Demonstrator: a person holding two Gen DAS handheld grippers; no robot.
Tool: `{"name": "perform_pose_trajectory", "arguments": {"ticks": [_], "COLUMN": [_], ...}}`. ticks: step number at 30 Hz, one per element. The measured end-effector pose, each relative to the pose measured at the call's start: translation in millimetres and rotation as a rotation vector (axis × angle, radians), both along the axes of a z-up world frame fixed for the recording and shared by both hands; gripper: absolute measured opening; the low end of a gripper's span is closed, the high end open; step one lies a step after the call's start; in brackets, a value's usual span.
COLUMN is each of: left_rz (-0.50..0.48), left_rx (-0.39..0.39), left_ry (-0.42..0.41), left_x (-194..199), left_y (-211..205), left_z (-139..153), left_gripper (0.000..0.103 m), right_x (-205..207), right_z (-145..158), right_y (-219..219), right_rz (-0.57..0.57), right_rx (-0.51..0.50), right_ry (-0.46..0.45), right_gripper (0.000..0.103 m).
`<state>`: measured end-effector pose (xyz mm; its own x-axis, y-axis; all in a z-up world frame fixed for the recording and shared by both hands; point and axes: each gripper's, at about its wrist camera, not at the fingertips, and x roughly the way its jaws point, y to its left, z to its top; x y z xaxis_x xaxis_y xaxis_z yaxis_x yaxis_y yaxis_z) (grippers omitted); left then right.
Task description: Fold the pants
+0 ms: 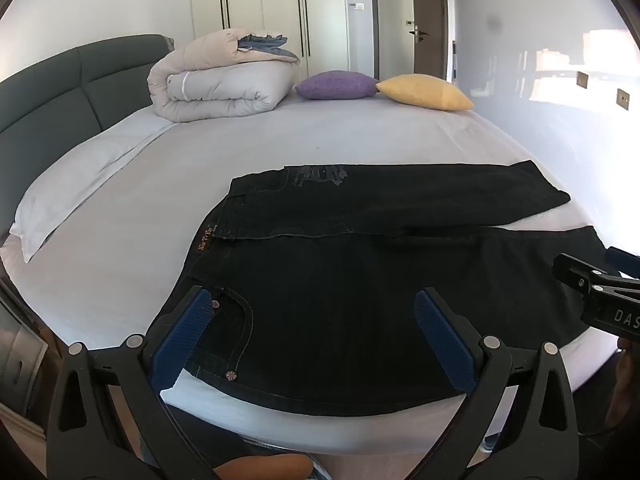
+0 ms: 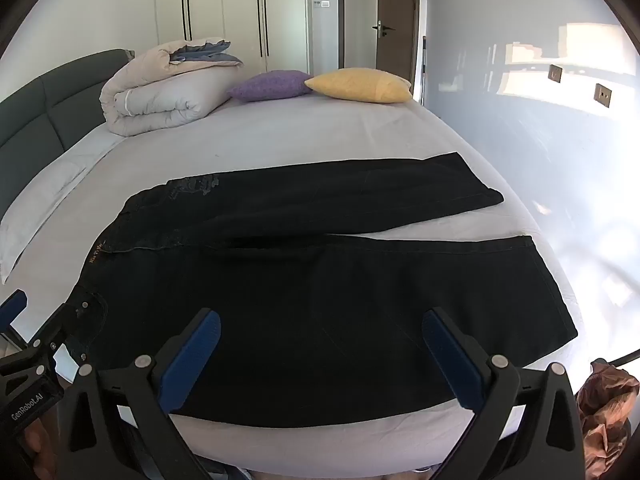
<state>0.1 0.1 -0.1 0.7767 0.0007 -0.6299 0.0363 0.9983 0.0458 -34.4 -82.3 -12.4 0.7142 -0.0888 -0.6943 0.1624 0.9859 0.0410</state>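
Black pants lie flat near the bed's front edge, both left gripper and right gripper fingers spread empty above them, bare sheet beyond.

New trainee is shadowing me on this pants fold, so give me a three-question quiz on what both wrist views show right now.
1. True or false: the left gripper is clamped on the black pants.
2. Which cushion lies nearer the folded duvet? A) the purple cushion B) the yellow cushion C) neither is on the bed
3. Fill in: the two pant legs point toward the person's ____ side.

Key:
1. False; both it and the right gripper are open above the pants.
2. A
3. right
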Motion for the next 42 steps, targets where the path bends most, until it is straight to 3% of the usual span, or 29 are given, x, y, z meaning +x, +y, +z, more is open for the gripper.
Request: {"name": "perform_pose_trajectory", "arguments": {"ticks": [10, 29, 42], "left_rz": [0.004, 0.000, 0.003], "left_rx": [0.001, -0.008, -0.011], "left_ry": [0.000, 0.014, 0.022], "left_x": [1, 2, 5], "left_y": [2, 11, 9], "left_z": [2, -28, -26], "left_gripper": [0.103, 0.103, 0.103], "right_x": [-2, 0, -1], "right_z": [-9, -18, -28], "right_y": [0, 7, 9], "right_rz": [0.007, 0.006, 0.011], "right_rx": [-0.006, -0.008, -0.008], "right_ry": [0.003, 0.015, 0.019], "right_gripper": [0.103, 0.103, 0.103]}}
